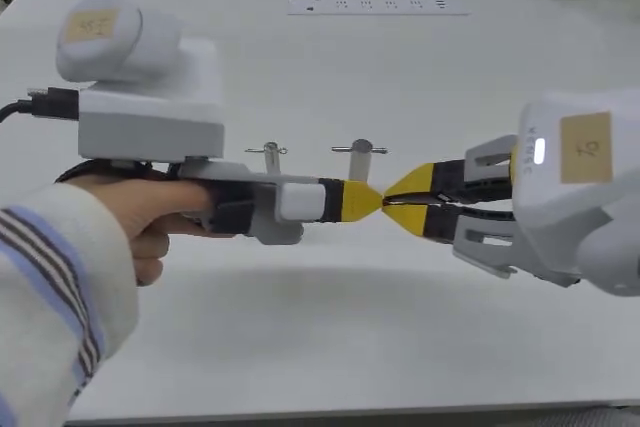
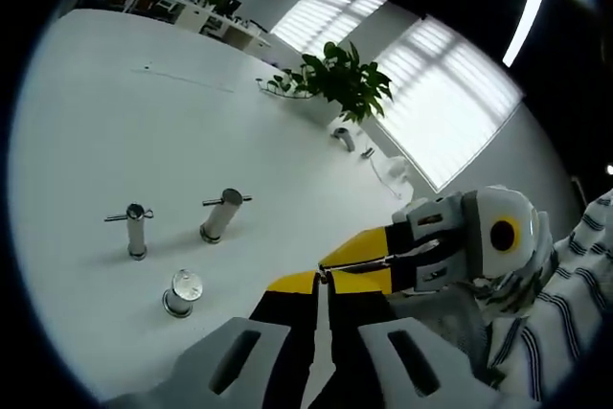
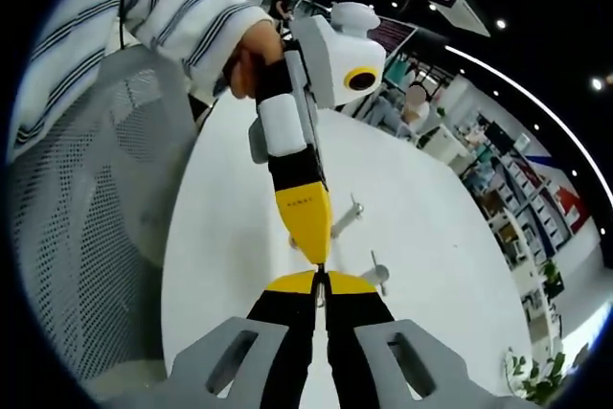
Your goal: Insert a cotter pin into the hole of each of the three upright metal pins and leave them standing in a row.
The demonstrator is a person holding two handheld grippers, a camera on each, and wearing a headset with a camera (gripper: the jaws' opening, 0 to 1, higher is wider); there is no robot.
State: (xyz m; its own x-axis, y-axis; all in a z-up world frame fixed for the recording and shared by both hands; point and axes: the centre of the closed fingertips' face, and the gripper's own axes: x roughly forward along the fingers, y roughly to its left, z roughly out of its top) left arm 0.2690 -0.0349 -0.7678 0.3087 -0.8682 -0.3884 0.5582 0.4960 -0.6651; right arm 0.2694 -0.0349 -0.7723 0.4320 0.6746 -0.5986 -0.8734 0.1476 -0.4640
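Now left gripper and right gripper, jaws together, touch tips before three metal pins; plant beyond.

Polished, shiny metal pins stand on a smooth, matt white table; the near left sleeve is striped cloth.

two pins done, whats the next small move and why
Probably move the tips to the bare pin: the other two pins already carry cotter pins, and the left gripper and right gripper meet tip to tip, whatever they pinch too small to tell.
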